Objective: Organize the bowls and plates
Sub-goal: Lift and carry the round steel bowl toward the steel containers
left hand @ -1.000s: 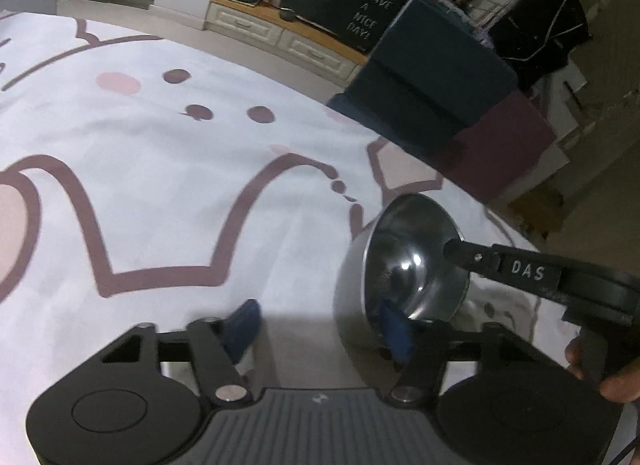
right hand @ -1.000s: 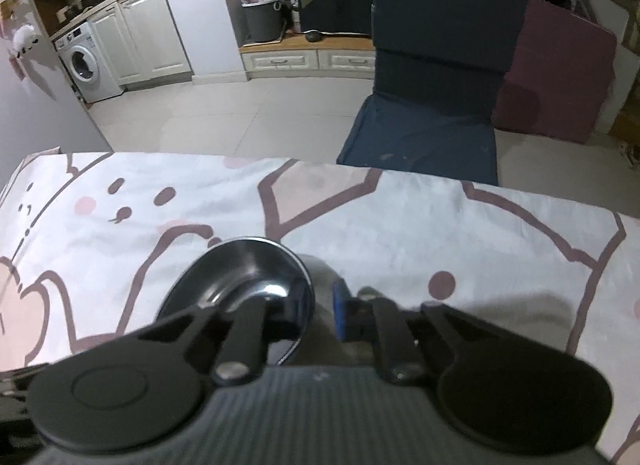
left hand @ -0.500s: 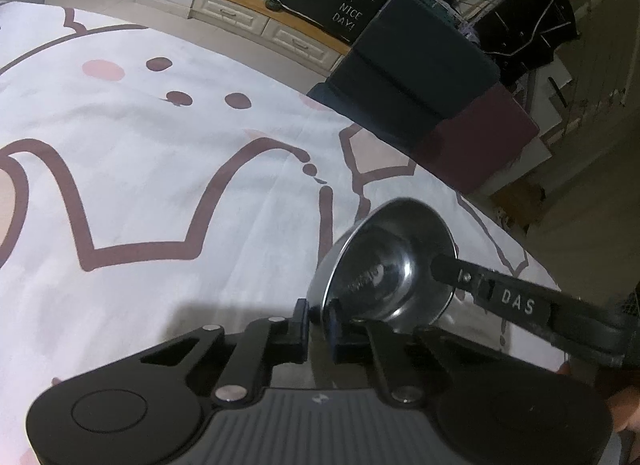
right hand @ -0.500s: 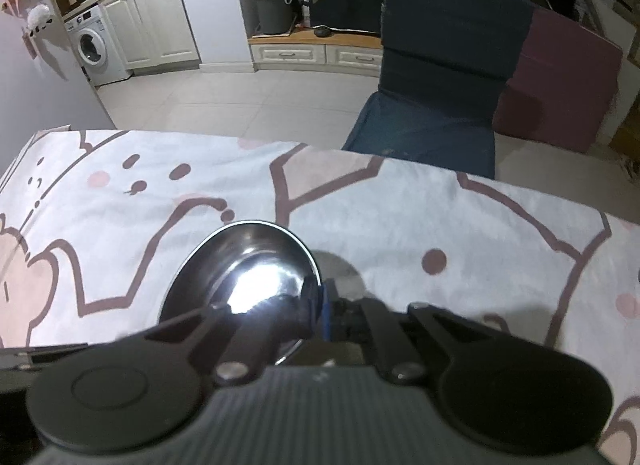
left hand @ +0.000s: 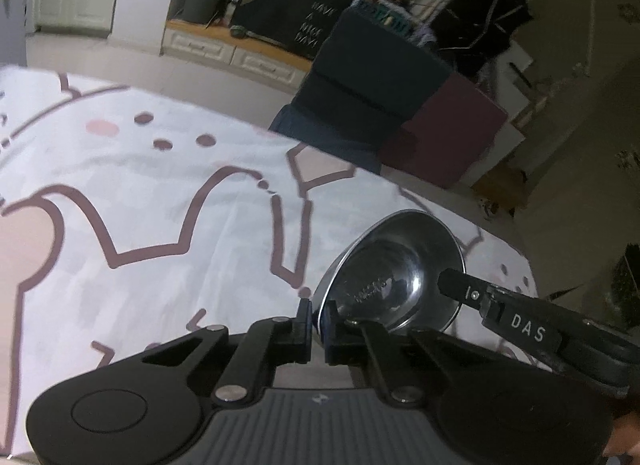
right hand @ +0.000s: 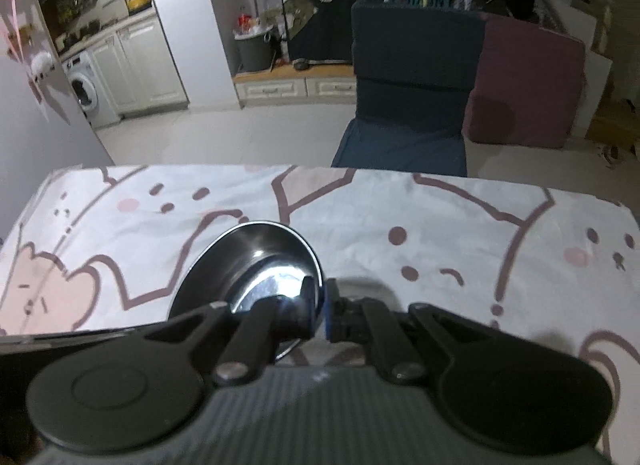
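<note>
While both grippers share load, shiny round steel bowl (left hand: 394,273) hangs tilted above cartoon-print bench cloth (left hand: 160,217): left gripper (left hand: 317,319) jaws pinching near rim, right gripper (right hand: 321,307) jaws pinching opposite rim.

bowls: 1 steel bowl (left hand: 396,277) | hand-held grippers: 2 | chairs: 1

The near rim of a steel bowl (left hand: 394,269) is pinched by the jaws of the left gripper (left hand: 317,321). Its far-right rim is gripped by the right gripper (left hand: 450,279). A cartoon-printed cloth (left hand: 160,205) is spread over the tabletop beneath.
</note>
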A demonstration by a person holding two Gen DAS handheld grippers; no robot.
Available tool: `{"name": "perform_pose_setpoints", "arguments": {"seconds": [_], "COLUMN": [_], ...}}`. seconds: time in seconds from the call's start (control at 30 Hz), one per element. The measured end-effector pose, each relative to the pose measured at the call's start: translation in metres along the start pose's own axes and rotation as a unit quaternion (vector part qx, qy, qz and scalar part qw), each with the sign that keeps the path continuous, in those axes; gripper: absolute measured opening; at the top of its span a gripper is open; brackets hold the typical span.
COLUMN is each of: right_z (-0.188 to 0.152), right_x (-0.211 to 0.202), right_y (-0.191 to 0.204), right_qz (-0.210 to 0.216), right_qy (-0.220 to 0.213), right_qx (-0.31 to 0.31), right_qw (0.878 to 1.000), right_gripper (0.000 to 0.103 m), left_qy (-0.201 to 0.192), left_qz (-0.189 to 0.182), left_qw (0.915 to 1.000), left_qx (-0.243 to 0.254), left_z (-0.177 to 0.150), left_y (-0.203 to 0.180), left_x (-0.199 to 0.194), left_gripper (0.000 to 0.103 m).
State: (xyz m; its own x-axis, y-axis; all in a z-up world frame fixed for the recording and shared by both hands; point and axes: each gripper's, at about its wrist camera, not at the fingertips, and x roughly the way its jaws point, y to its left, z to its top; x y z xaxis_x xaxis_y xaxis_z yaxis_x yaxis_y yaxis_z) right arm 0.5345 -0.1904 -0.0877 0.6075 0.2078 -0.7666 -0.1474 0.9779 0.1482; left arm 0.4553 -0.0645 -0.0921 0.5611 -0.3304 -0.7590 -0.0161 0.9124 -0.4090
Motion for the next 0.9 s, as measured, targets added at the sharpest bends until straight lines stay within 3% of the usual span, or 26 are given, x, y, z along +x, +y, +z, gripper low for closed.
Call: {"name": "perform_pose_setpoints", "arguments": {"seconds": [0.3,0.53,0.9], "right_z": [-0.042,-0.081,-0.161], "right_x": [-0.095,-0.152,-0.192], "right_y": [-0.011,-0.024,-0.048], "right_qz": [0.022,0.024,0.014], "right_qy": [-0.061,-0.092,-0.083], "right_qx": [0.052,0.079,0.112], "right_qw": [0.997,0.992,0.990], "right_gripper": [0.006,0.007,0.007], "left_qy": [-0.032,-0.030,0.027], "left_qz": [-0.010,-0.028,-0.055], "left_qw": [0.9984,0.9970,0.9947], "left_qx": [0.047,0.066,0.083], "left_z": [-0.036,-0.072,-0.151], "left_y": [-0.034,-0.053,-0.061], "left_x": [-0.072,-0.101,-0.094], "left_gripper": [0.005,0.004,0.003]}}
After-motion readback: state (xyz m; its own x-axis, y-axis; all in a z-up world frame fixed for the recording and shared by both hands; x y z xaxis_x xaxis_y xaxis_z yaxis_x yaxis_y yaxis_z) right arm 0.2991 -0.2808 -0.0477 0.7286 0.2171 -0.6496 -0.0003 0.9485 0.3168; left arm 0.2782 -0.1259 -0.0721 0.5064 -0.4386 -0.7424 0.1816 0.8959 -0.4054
